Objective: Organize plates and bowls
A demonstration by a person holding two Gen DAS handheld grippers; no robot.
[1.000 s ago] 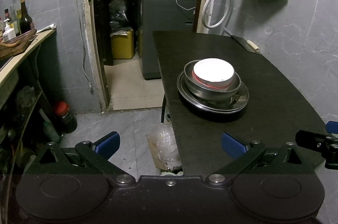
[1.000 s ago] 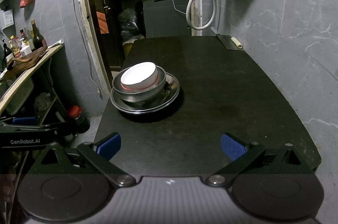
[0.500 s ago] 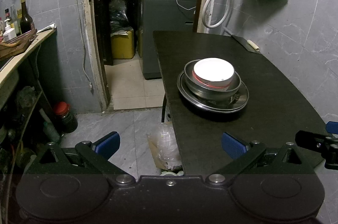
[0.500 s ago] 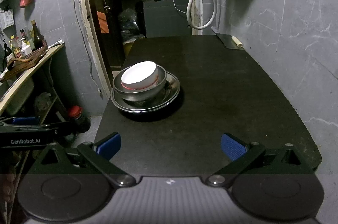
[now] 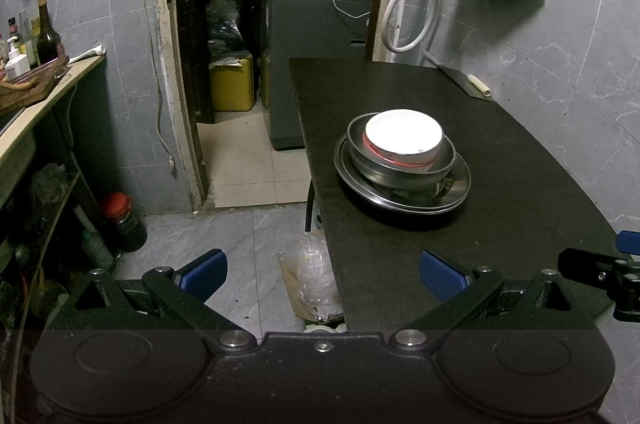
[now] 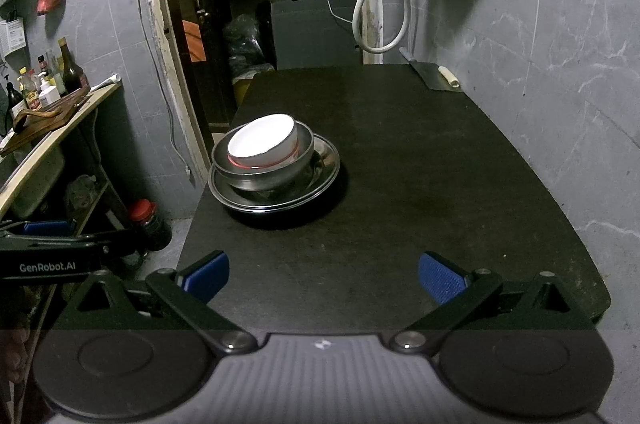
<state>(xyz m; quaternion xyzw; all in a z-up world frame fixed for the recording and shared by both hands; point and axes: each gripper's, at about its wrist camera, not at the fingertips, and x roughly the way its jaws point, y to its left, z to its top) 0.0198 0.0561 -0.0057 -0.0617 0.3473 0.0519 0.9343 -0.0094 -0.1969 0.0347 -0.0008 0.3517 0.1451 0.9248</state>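
Observation:
A white bowl (image 5: 404, 138) with a red band sits inside a steel bowl (image 5: 400, 174), which stands on a steel plate (image 5: 452, 194) on the black table (image 5: 500, 152). The same stack shows in the right wrist view: white bowl (image 6: 262, 142), steel bowl (image 6: 280, 176), plate (image 6: 324, 164). My left gripper (image 5: 322, 272) is open and empty, held off the table's near left corner. My right gripper (image 6: 322, 274) is open and empty, above the table's near edge, well short of the stack.
A cleaver (image 6: 434, 76) lies at the table's far right corner. A counter with bottles (image 5: 44, 44) stands at the left. A doorway (image 5: 240, 64) opens behind. A jar (image 5: 122, 218) and a plastic bag (image 5: 316, 272) sit on the floor. A tiled wall (image 6: 560, 64) borders the table's right side.
The white bowl now looks more tilted in the steel bowl in the right wrist view. Both grippers have barely moved.

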